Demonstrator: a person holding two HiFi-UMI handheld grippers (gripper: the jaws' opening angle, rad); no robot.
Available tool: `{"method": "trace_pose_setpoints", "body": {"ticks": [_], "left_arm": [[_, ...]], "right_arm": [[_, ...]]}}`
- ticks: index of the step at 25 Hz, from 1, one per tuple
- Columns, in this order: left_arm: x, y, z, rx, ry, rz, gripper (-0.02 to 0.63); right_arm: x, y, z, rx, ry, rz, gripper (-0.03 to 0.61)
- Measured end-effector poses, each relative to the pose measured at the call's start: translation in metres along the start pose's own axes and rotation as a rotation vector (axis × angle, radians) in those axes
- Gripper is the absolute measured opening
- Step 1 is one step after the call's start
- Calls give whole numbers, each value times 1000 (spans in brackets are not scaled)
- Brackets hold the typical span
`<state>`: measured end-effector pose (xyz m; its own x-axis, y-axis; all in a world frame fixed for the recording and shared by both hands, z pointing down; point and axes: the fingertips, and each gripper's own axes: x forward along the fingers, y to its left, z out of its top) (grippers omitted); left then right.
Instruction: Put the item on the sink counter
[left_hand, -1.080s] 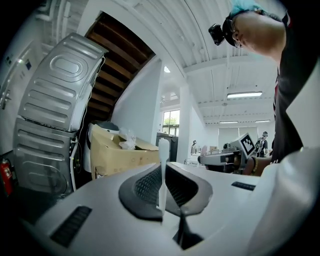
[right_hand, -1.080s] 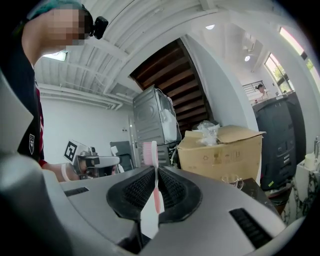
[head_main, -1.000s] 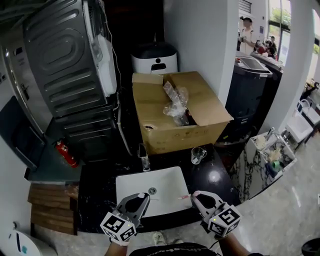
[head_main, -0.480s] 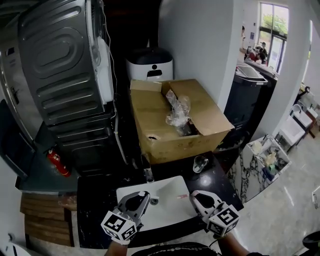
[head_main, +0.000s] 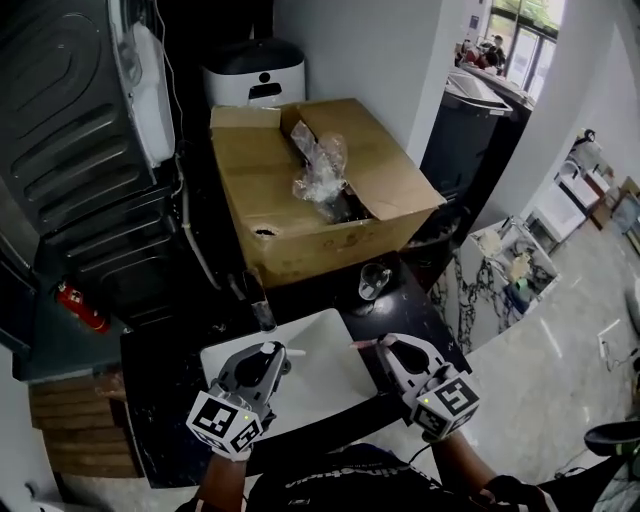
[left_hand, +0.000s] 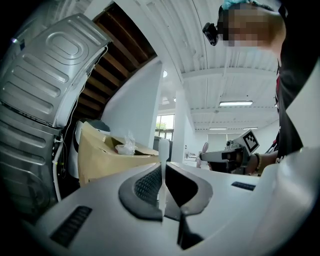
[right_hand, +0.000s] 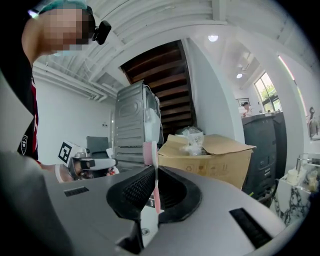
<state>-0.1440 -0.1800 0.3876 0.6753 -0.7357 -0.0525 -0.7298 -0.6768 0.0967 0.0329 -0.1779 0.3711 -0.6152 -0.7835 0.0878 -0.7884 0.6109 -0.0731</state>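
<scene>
The left gripper (head_main: 268, 352) hangs over the white sink basin (head_main: 322, 378), its jaws nearly together and clamped on a thin white stick. This looks like a white toothbrush (left_hand: 163, 150), though its head is too blurred to be sure. In the left gripper view it stands upright between the ribbed pads, its upper end rising above them.

The right gripper (head_main: 388, 344) is at the basin's right edge, above the black worktop (head_main: 415, 320). Its jaws are likewise narrow and pinch a pink toothbrush (right_hand: 150, 152), held upright with the head sticking up above the pads. In the head view both brushes point inward across the basin, toward each other, and neither touches the worktop.

Behind the basin a faucet (head_main: 262, 315) stands at the rim. An empty glass (head_main: 374, 281) sits on the worktop near the back right corner of the basin. Beyond it is an open cardboard box (head_main: 300, 235) with a crumpled clear plastic bag (head_main: 318, 172) inside. A red fire extinguisher (head_main: 78, 307) lies to the far left, well apart from the sink.
</scene>
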Motion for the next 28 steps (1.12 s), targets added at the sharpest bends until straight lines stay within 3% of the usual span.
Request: {"method": "trace_pose_setpoints", "body": {"ticks": [8,14,23,28], "left_arm": [[38,6,-20,-22,44,31,31],[66,13,-28,-22,77,94,31],[102,30,-50,-20,137,162,31],[114,35,-56,-16,167,181,31]], "right_arm": [[25,-113,-5,25,-15,-145,51],[60,-184,-18,39,-14,-184,51],[115,-243,-89,108,55,-187,51],[135,-259,-129,199,100,-173,51]]}}
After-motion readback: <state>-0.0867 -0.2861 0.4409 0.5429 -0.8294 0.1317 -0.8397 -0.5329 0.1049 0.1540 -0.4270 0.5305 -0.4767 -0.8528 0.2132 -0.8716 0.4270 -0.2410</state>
